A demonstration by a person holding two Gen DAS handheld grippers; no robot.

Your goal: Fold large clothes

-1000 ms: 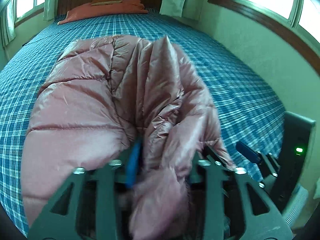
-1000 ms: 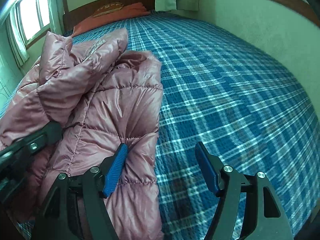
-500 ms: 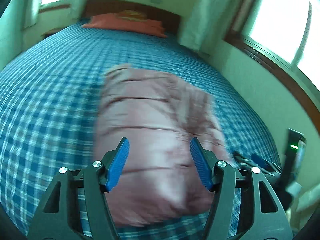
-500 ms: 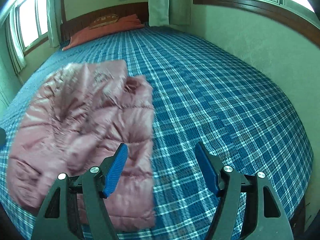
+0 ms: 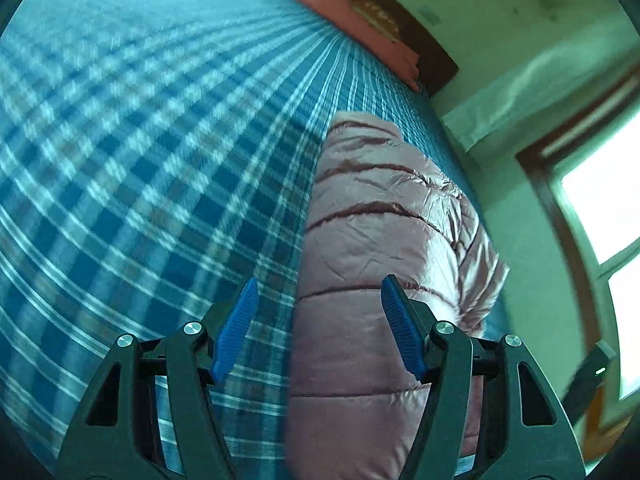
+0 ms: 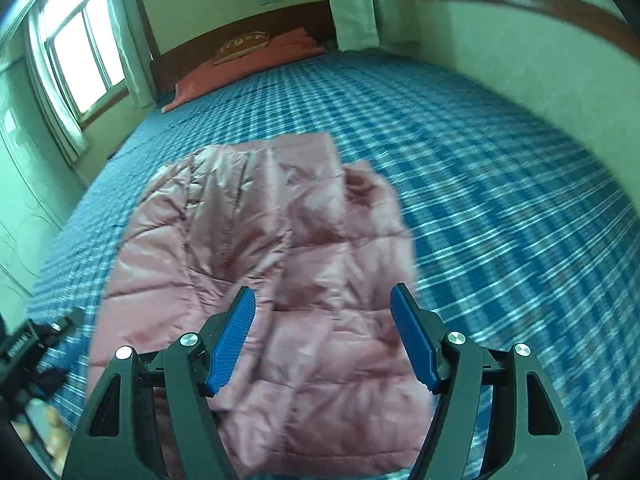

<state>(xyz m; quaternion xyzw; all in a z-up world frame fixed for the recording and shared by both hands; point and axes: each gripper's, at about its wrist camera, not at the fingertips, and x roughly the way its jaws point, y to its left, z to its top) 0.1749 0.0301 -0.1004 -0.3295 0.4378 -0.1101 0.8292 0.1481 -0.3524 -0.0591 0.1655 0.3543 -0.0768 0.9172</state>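
Observation:
A pink quilted puffer jacket [image 6: 280, 280] lies folded on the blue plaid bed [image 6: 500, 200]. In the left wrist view the jacket [image 5: 380, 240] is to the right of centre, its left edge running under my left gripper [image 5: 316, 320]. That gripper is open and empty, tilted over the bed [image 5: 140, 160]. My right gripper [image 6: 322, 332] is open and empty, just above the jacket's near end. The left gripper [image 6: 36, 344] shows at the left edge of the right wrist view.
An orange pillow [image 6: 248, 64] lies at the wooden headboard [image 6: 240, 40]. A wall with a window [image 5: 600, 200] runs close along the bed's right side. Another window [image 6: 84, 56] and curtains [image 6: 368, 0] stand at the far end.
My left gripper let go of the jacket, opened and swung left, tilting. The jacket dropped flat onto the bed. My right gripper moved left, over the jacket's near end.

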